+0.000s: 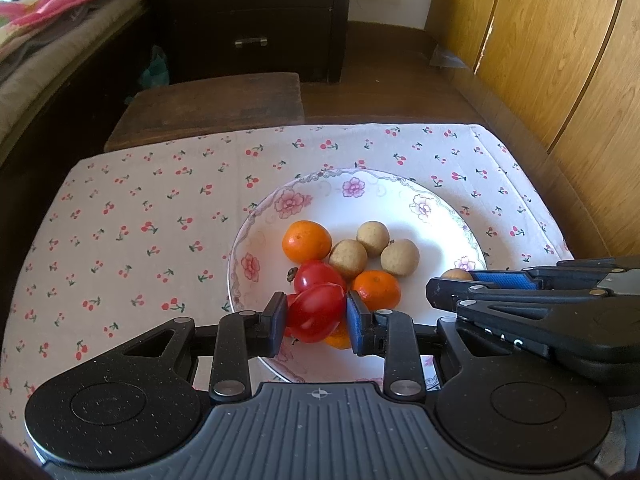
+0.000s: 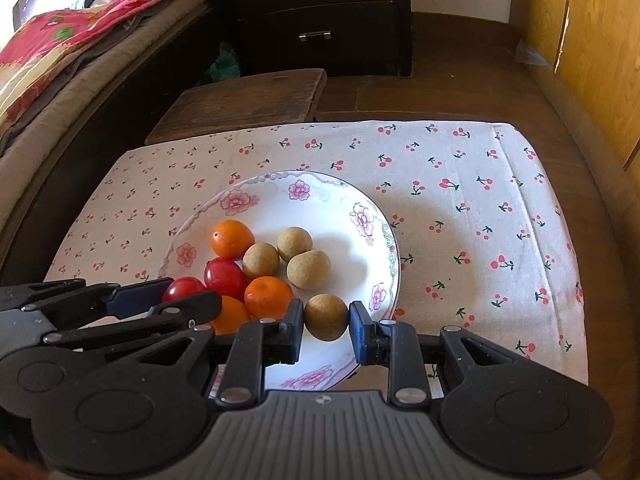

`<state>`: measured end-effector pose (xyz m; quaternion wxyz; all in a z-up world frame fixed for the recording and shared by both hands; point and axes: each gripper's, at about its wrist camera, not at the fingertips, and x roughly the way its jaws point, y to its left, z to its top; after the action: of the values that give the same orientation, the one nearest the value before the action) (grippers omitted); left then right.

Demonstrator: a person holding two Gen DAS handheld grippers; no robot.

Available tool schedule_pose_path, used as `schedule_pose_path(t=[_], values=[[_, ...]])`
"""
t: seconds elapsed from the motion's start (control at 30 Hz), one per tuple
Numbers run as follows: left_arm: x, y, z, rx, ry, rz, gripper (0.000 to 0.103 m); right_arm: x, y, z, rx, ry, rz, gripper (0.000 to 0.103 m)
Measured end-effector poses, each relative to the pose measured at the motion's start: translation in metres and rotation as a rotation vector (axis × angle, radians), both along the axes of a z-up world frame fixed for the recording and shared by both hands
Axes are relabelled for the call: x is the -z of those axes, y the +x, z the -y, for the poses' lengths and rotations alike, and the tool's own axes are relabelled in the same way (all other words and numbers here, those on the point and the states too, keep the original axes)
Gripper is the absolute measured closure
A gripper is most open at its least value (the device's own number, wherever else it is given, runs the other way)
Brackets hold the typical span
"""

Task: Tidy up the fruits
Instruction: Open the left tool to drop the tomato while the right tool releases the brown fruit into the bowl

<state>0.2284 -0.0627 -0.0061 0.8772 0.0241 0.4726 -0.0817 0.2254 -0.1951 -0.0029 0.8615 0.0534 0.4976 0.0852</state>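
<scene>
Both hand-held grippers pinch fruit over the plate (image 2: pixel 384 236) (left (image 1: pixel 316 316) a tomato (image 1: pixel 316 312), right (image 2: pixel 326 320) a longan (image 2: pixel 326 317)).

I can read very little here. On the right gripper (image 1: pixel 452 280), seen side-on just right of my left gripper's fingers, a few white letters show, possibly "A C", too cut off to make out.
</scene>
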Motion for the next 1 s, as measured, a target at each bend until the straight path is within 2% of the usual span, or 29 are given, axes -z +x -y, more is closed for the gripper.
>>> schedule_pose_path(t=[1.0], values=[[-0.003,0.0005,0.0021,-0.007,-0.007,0.011,0.061,0.0001,0.0012,0.0043,0.031,0.013,-0.004,0.075]])
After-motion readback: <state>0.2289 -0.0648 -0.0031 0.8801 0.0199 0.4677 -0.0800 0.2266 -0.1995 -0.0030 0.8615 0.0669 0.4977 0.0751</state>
